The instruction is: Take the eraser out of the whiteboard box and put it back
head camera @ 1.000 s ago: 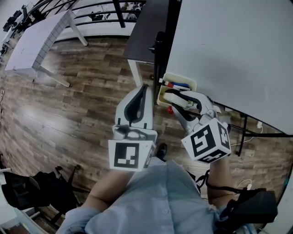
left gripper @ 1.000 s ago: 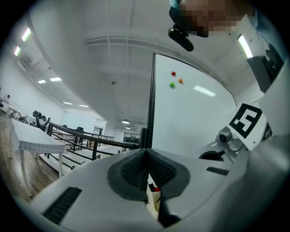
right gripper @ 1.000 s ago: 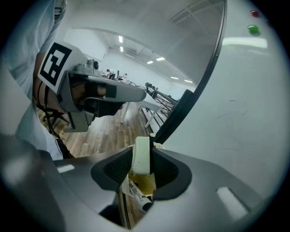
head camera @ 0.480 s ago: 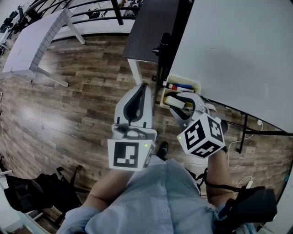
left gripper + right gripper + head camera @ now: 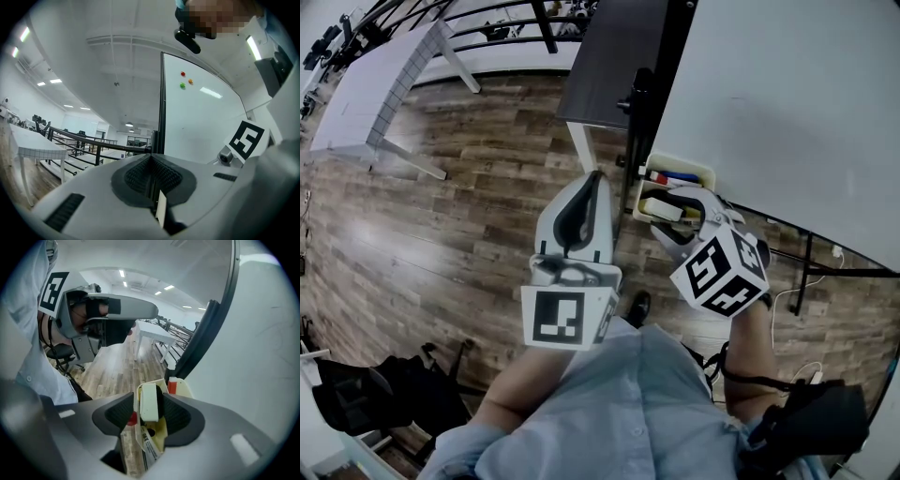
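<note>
The whiteboard box (image 5: 705, 175) is a cream tray fixed at the whiteboard's lower left edge. The cream eraser (image 5: 661, 208) lies in it; in the right gripper view the eraser (image 5: 149, 401) stands between the two dark pads, above the box (image 5: 187, 389). My right gripper (image 5: 682, 214) reaches down into the box, and its jaws are opening, with a gap showing beside the eraser in the right gripper view (image 5: 149, 412). My left gripper (image 5: 594, 183) hovers left of the box, shut and empty, with its pads (image 5: 151, 173) pressed together.
Red and blue markers (image 5: 670, 176) lie at the box's far side. The whiteboard (image 5: 787, 94) fills the upper right, on a black stand (image 5: 633, 103). A white table (image 5: 375, 94) stands far left on the wooden floor, and a black bag (image 5: 356, 394) lies at the lower left.
The right gripper has sunk into the box with the eraser, and its jaws now stand wider around it. The left gripper has not moved.
</note>
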Action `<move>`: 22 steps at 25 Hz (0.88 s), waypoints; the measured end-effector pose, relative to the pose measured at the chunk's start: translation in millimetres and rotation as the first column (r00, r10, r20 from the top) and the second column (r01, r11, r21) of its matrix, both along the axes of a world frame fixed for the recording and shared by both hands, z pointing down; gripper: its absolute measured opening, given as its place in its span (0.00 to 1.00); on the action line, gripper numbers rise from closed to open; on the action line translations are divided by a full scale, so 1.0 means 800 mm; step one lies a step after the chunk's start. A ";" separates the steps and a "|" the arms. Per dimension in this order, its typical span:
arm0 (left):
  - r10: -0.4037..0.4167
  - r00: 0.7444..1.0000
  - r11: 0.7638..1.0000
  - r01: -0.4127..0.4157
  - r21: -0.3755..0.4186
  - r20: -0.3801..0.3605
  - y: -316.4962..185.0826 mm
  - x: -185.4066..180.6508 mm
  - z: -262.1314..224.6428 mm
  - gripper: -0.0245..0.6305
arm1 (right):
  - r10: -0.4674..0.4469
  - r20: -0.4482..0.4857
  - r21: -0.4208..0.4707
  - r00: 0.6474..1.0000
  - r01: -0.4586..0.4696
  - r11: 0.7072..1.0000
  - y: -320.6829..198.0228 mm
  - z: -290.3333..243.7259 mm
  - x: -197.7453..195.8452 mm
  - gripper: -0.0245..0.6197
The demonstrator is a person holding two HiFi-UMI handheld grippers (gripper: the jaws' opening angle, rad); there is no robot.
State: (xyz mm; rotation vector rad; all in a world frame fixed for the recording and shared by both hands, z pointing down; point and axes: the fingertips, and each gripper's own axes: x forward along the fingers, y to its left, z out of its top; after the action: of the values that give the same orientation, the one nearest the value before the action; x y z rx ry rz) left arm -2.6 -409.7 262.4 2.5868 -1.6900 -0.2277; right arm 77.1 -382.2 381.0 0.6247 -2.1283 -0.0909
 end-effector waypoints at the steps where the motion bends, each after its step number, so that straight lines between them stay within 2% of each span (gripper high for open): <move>1: 0.000 1.000 1.000 0.000 0.004 0.001 0.001 0.001 -0.001 0.04 | 0.001 0.008 0.006 1.000 -0.001 1.000 0.002 -0.003 0.000 0.30; 8: 0.017 1.000 0.999 -0.017 0.028 0.012 0.015 0.021 -0.010 0.04 | 0.025 0.153 0.086 0.988 -0.039 0.996 0.019 -0.050 0.014 0.30; 11: 0.022 1.000 0.999 -0.022 0.043 0.017 0.025 0.032 -0.018 0.04 | 0.063 0.254 0.130 0.965 -0.099 0.987 0.026 -0.076 0.029 0.30; 13: 0.024 1.000 0.998 -0.025 0.054 0.020 0.033 0.039 -0.024 0.04 | 0.092 0.343 0.155 0.935 -0.153 0.976 0.030 -0.096 0.041 0.30; 15: 0.025 0.999 0.998 -0.027 0.060 0.031 0.041 0.046 -0.028 0.04 | 0.106 0.474 0.163 0.874 -0.205 0.965 0.035 -0.120 0.050 0.26; 18: 0.017 0.999 0.996 -0.021 0.091 0.047 0.056 0.054 -0.040 0.04 | 0.075 0.672 0.161 0.736 -0.245 0.956 0.051 -0.158 0.055 0.15; 20: 0.008 0.998 0.994 -0.014 0.112 0.055 0.065 0.059 -0.046 0.04 | 0.062 0.761 0.162 0.646 -0.282 0.946 0.060 -0.177 0.059 0.07; 22: -0.001 0.998 0.992 -0.006 0.127 0.060 0.071 0.063 -0.052 0.04 | 0.061 0.806 0.171 0.588 -0.331 0.928 0.064 -0.189 0.067 0.04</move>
State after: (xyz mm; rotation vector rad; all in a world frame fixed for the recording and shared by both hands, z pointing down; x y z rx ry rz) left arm 47.6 -352.6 220.6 2.7128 -1.7466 -0.2691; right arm 130.5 -331.3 230.0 1.2800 -2.9167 -0.0113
